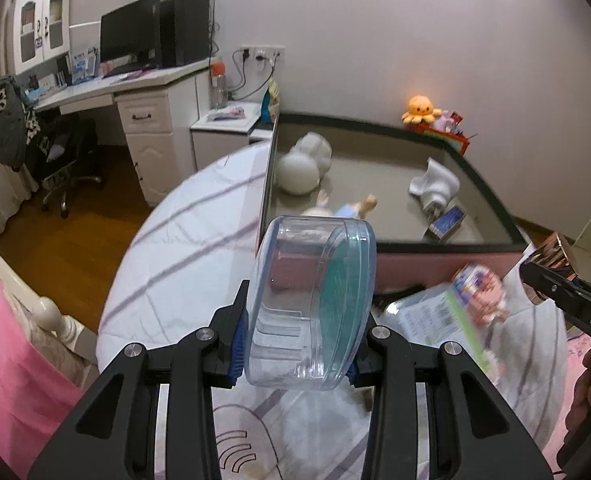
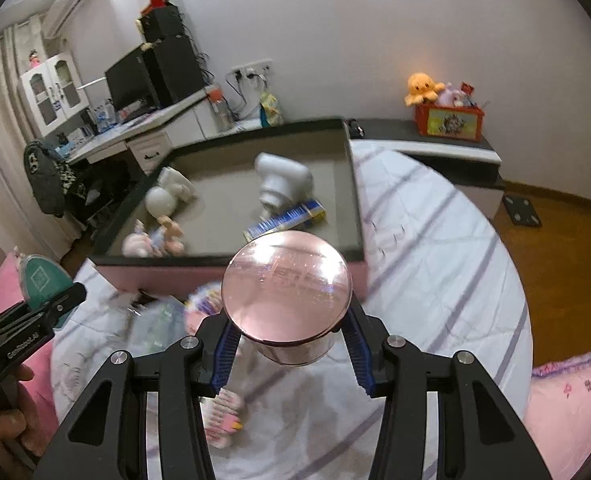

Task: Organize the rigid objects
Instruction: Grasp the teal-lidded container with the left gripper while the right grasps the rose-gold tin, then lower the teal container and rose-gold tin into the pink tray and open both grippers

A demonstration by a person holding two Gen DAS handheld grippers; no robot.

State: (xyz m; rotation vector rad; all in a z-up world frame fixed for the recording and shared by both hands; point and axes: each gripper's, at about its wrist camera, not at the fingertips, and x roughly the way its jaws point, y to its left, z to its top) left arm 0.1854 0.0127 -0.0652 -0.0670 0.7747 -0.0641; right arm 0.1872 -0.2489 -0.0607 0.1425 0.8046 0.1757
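Our left gripper (image 1: 299, 344) clamps a clear round plastic container with a teal lid (image 1: 315, 304). Our right gripper (image 2: 291, 344) grips a round rose-gold mirrored jar (image 2: 287, 286) near the pink-sided, black-rimmed tray (image 2: 351, 184).

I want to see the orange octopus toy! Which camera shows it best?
The right wrist view: the orange octopus sits unblocked on the red toy box, face showing. The left wrist view also shows the octopus, but the box under it is mostly hidden behind the tray's rim.
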